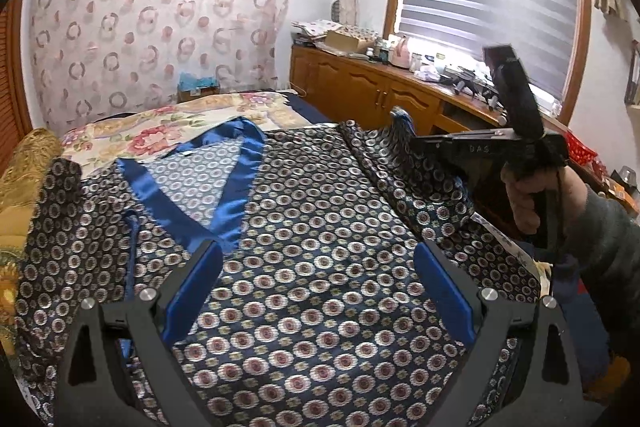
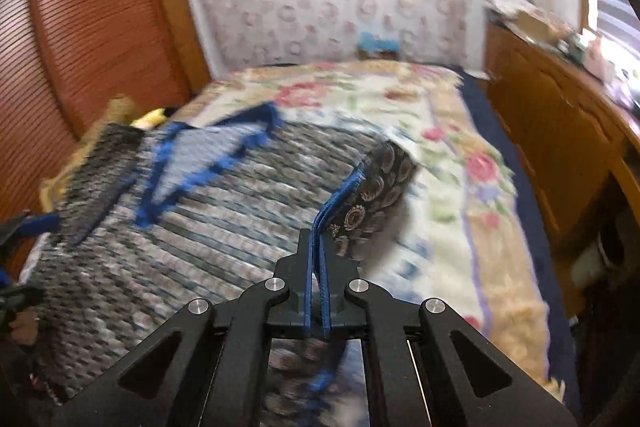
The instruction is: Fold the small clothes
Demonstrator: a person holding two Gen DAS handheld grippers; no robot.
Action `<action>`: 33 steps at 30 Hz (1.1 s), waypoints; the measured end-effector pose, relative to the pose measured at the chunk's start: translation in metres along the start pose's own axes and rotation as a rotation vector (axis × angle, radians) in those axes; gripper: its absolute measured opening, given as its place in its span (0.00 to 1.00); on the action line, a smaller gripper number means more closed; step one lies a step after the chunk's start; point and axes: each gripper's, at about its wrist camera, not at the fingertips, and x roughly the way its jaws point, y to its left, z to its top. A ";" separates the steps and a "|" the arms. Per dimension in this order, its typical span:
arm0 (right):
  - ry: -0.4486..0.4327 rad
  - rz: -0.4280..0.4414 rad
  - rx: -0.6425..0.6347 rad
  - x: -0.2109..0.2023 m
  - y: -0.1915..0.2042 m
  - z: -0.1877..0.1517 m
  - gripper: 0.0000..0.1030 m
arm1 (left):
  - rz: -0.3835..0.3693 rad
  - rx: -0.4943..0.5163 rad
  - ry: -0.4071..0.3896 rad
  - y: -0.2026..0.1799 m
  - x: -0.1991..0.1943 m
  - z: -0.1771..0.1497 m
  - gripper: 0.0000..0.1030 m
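A dark blue patterned satin garment [image 1: 312, 235] with a shiny blue V-neck trim [image 1: 236, 187] lies spread on the bed. My left gripper [image 1: 318, 259] hovers low over its middle, jaws wide open and empty. My right gripper [image 2: 318, 243] is shut on the blue-edged sleeve cuff [image 2: 372, 187] and holds it lifted above the garment's right side. It also shows in the left wrist view [image 1: 404, 125], held by a hand at the right. The right wrist view is motion-blurred; the garment [image 2: 180, 219] fills its left half.
The bed has a floral cover [image 2: 452, 163] [image 1: 160, 127]. A wooden cabinet [image 1: 380, 91] with clutter on top runs along the right under a window. A wooden slatted panel [image 2: 92, 27] stands at the left. A yellow cushion [image 1: 24, 167] lies at the bed's left edge.
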 end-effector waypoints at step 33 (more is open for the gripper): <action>0.166 -0.053 -0.083 0.092 0.032 -0.007 0.41 | 0.284 -0.085 0.014 0.165 -0.013 0.004 0.95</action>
